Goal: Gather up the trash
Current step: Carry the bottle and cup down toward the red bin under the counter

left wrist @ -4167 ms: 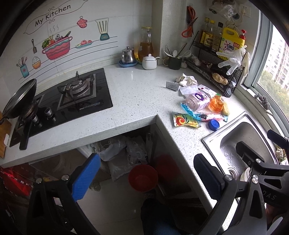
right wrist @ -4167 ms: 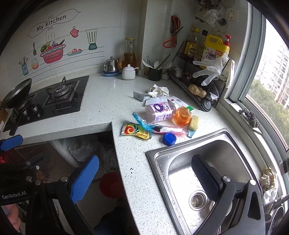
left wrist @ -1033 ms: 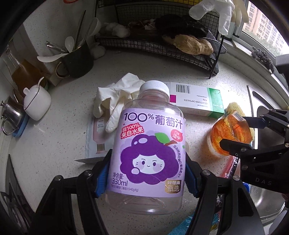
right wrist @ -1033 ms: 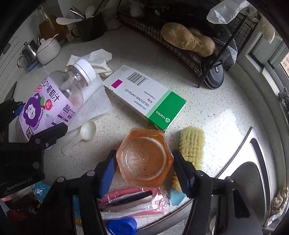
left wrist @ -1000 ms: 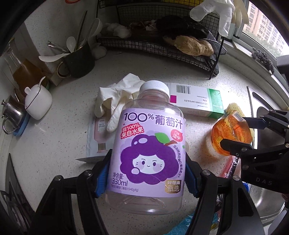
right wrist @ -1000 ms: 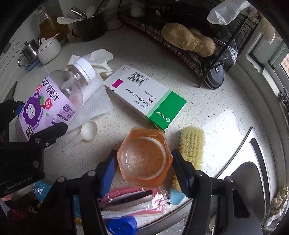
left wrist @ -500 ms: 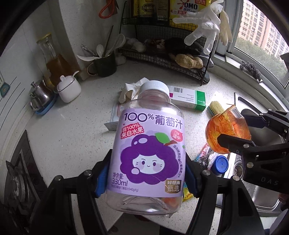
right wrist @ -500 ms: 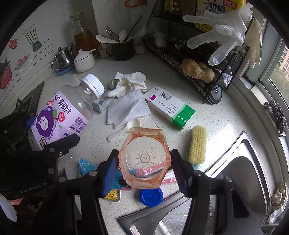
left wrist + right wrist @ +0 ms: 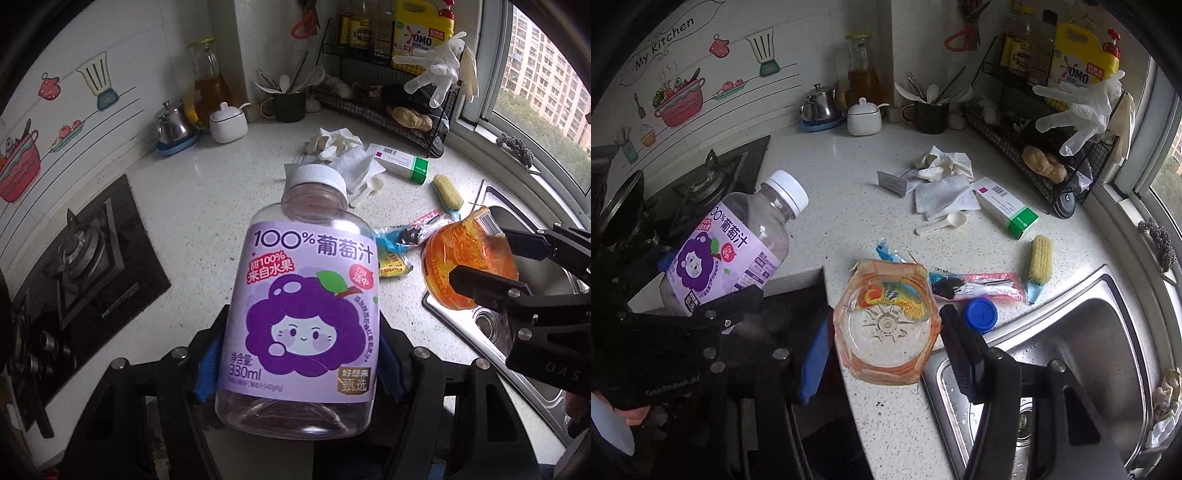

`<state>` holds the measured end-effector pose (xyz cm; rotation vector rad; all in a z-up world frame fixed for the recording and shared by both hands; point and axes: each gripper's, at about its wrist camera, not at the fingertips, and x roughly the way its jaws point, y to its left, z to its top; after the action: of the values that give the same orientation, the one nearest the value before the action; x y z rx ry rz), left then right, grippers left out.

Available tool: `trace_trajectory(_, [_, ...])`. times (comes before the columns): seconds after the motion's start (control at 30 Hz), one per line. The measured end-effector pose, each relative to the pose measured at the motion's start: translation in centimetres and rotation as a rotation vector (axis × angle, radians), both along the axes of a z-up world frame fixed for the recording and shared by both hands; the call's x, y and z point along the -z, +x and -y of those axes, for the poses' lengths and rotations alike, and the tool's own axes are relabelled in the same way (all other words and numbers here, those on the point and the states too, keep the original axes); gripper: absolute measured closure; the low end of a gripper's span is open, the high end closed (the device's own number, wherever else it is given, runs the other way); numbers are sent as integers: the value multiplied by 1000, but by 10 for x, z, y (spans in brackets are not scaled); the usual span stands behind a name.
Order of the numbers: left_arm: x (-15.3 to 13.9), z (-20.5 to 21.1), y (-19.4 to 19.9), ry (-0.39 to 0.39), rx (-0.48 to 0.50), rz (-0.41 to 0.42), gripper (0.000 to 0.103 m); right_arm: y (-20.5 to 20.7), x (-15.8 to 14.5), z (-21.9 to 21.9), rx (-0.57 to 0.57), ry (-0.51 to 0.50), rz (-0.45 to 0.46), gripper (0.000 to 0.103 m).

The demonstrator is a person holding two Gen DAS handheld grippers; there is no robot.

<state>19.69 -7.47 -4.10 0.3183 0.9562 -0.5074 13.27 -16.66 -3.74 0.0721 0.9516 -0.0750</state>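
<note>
Trash is in both my grips: my left hand-held gripper [image 9: 297,365] clamps a grape juice bottle [image 9: 303,317] by its lower body, blue pads pressed on the label's sides, and my right hand-held gripper [image 9: 882,343] squeezes an orange plastic cup [image 9: 886,321] between its pads. Both are held up off the worktop [image 9: 842,192], near its front corner. The bottle hides much of what lies straight ahead of my left hand; through the cup's clear base I make out only coloured wrapper print. More litter lies on the worktop: crumpled tissue [image 9: 942,164], a green-ended box [image 9: 1006,212], a white spoon [image 9: 943,223], a pink wrapper [image 9: 979,286], a blue cap [image 9: 979,314] at the sink [image 9: 1108,332] rim. Bare worktop spreads leftward to the hob [image 9: 92,254]. Under the worktop's edge everything is dark and unreadable.
</note>
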Motion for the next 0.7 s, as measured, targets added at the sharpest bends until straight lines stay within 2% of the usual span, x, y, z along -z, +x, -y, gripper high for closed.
trace_trajectory(0.13, [4, -31, -28, 26, -44, 7, 36, -14, 4, -24, -63, 14, 8, 48])
trace_trajectory(0.4, [24, -87, -64, 15, -159, -57, 36, -35, 19, -68, -155, 37, -20, 48])
trace_trajectory(0.53, [37, -104, -74, 21, -176, -77, 36, -36, 35, -86, -177, 63, -50, 48])
trace_trajectory(0.7, [67, -124, -79, 39, -180, -145, 36, -35, 61, -103, -176, 82, -100, 48])
